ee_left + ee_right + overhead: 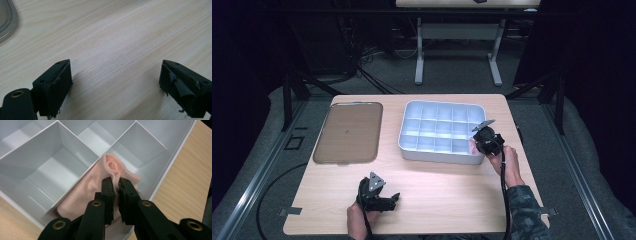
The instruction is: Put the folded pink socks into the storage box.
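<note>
A soft pink cloth [82, 192] lies bunched in the near right corner compartment of a white divided organiser box [175, 157]. My right gripper [117, 182] is shut on a raised fold of that cloth, with both pads pinching it. In the high view the right gripper [479, 144] hangs over the box's [437, 156] near right corner, and a bit of the pink cloth [473, 146] shows under it. My left gripper [394, 199] rests low near the table's front edge. Its jaws are wide open above bare wood, with nothing between them [115, 75].
A flat brownish translucent lid or tray [348, 132] lies on the left of the table, and its rounded corner [7, 20] shows in the left gripper view. The box's other compartments look empty. Light wood table [447, 185] between the two hands.
</note>
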Tool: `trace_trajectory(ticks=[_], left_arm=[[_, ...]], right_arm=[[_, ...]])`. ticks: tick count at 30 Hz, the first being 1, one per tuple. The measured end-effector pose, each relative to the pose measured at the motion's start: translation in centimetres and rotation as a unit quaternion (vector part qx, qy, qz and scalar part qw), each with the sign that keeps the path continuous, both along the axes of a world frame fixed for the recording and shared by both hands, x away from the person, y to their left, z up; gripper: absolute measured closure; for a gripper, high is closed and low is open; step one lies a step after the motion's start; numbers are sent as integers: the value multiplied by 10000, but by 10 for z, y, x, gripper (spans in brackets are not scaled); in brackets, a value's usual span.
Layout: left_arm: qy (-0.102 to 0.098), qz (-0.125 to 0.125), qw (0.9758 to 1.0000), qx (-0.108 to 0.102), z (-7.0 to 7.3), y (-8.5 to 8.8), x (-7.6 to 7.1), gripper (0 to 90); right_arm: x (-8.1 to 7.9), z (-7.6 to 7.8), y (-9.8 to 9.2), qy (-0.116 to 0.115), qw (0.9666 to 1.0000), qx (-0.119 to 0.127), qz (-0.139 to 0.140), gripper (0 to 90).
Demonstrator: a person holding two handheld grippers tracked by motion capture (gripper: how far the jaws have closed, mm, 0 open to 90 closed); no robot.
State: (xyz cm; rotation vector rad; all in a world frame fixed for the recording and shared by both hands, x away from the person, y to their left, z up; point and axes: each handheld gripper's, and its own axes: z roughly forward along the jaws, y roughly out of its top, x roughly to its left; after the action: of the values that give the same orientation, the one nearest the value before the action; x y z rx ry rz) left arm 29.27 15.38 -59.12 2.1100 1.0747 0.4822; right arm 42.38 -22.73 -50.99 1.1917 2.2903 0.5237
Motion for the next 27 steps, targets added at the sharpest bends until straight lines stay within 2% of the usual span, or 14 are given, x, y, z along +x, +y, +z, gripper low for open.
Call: trace_trajectory(ticks=[4, 9, 15, 18, 20, 24, 27], left_arm=[[0, 0, 10000, 1, 0, 0, 0, 109], [3, 0, 10000, 1, 0, 0, 0, 109], [4, 3, 10000, -3, 0, 0, 0, 109], [6, 13, 10000, -7, 0, 0, 0, 109], [8, 20, 10000, -13, 0, -1, 0, 109], [11, 13, 10000, -7, 0, -1, 0, 109], [11, 16, 10000, -9, 0, -1, 0, 109]], right_arm=[[4, -4, -2, 137, 9999, 53, -86, 826], [6, -5, -4, 180, 9997, 138, -94, 823], [6, -1, -13, 182, 9985, 491, -187, 786], [5, 2, -17, 202, 9976, 647, -149, 697], [2, 5, -18, 145, 9968, 775, -110, 602], [-5, 14, -17, -37, 9967, 808, -46, 498], [-12, 23, -18, -176, 9952, 958, -25, 406]])
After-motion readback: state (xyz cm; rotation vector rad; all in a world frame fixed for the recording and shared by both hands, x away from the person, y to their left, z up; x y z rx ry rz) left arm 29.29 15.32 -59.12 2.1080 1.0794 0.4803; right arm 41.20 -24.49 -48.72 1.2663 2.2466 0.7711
